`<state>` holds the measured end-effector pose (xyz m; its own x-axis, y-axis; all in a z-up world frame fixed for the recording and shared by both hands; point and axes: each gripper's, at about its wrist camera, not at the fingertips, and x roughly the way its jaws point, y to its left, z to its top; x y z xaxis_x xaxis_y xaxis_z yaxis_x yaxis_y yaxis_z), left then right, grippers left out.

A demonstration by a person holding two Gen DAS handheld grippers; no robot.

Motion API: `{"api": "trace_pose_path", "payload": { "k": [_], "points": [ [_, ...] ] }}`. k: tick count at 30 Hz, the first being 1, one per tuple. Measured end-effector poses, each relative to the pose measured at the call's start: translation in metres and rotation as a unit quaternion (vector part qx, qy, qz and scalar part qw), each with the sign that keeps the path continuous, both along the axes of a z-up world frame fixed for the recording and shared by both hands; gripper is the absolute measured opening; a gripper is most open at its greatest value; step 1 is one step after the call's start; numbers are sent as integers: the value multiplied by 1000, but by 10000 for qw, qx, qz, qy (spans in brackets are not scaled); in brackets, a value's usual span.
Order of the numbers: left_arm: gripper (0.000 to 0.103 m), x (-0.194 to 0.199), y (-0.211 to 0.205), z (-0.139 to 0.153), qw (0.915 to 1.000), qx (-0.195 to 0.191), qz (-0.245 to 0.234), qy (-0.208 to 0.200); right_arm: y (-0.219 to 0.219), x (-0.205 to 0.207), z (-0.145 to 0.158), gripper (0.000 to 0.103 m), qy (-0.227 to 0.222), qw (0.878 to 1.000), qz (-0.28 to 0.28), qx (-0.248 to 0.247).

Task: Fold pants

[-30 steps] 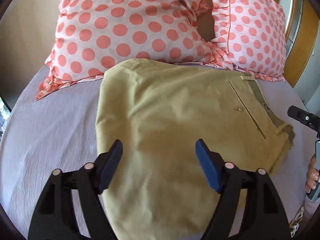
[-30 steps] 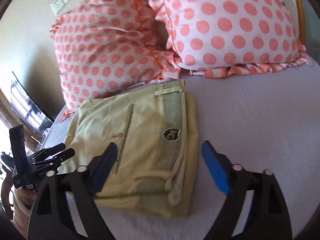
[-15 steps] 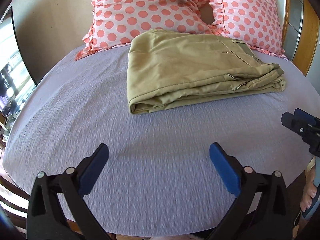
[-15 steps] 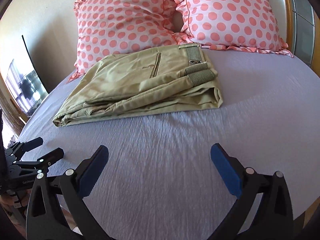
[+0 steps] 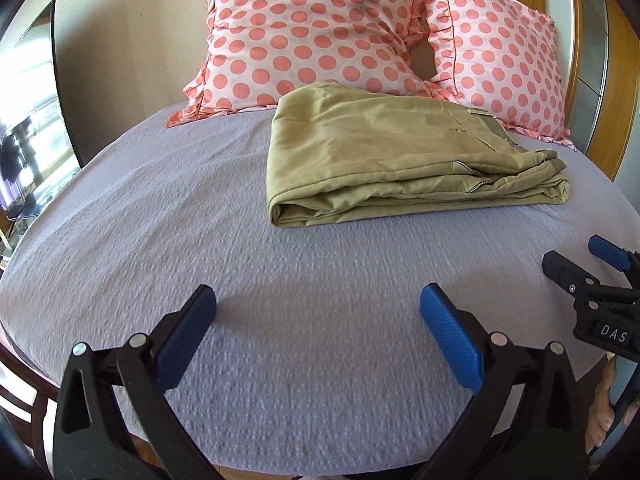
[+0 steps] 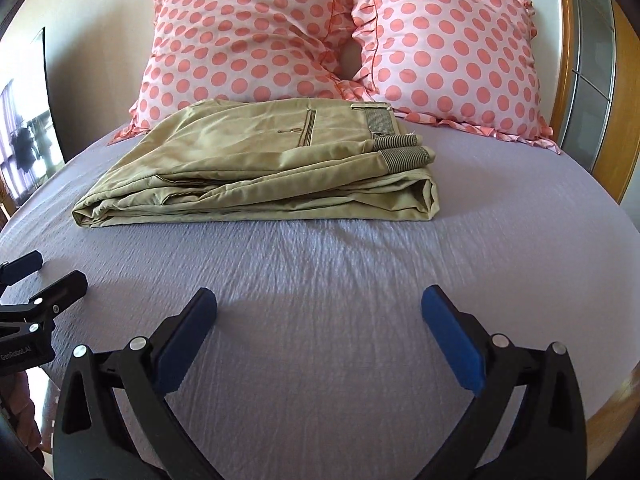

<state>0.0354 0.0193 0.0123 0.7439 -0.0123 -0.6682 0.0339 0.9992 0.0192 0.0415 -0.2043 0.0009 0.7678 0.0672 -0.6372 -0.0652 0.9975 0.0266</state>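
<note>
Pants: the khaki pants (image 5: 384, 160) lie folded into a flat, layered rectangle on the far half of the bed (image 5: 200, 280), the far edge touching the two polka-dot pillows (image 5: 304, 28).
Waistband end: on the right in both views, with ribbed elastic bands (image 6: 404, 156) stacked at the near right corner and a slit pocket (image 6: 306, 130) on the top face.
Fold end: the rolled fold (image 5: 288, 212) sits at the near left corner in the left wrist view; loose hems and layer edges show along the near side.
Left gripper: the left gripper (image 5: 318, 336) hovers over bare sheet near the foot of the bed, jaws spread wide and empty, well apart from the cloth.
Right gripper: the right gripper (image 6: 320, 334) is likewise wide and empty, beside the left one, near the bed's edge.
Handling, as a judgement: light, soft woven cotton, not fragile; limp, so the stack will sag and slide open if lifted by one layer. The blue pads should grip it well.
Where to hold: pinch through all layers at once, one gripper at the rolled fold, the other at the elastic corner, which is thicker and firmer.
Task state: the fold looks finished; only tidying the uneven near edge might remain.
</note>
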Motion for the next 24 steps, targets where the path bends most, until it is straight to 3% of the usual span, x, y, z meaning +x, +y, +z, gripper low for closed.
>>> {"api": "trace_pose_path", "payload": {
  "k": [24],
  "points": [
    [101, -1, 0, -1, 10000, 7, 45, -86, 1, 0, 0, 102, -32, 10000, -8, -7]
  ]
}}
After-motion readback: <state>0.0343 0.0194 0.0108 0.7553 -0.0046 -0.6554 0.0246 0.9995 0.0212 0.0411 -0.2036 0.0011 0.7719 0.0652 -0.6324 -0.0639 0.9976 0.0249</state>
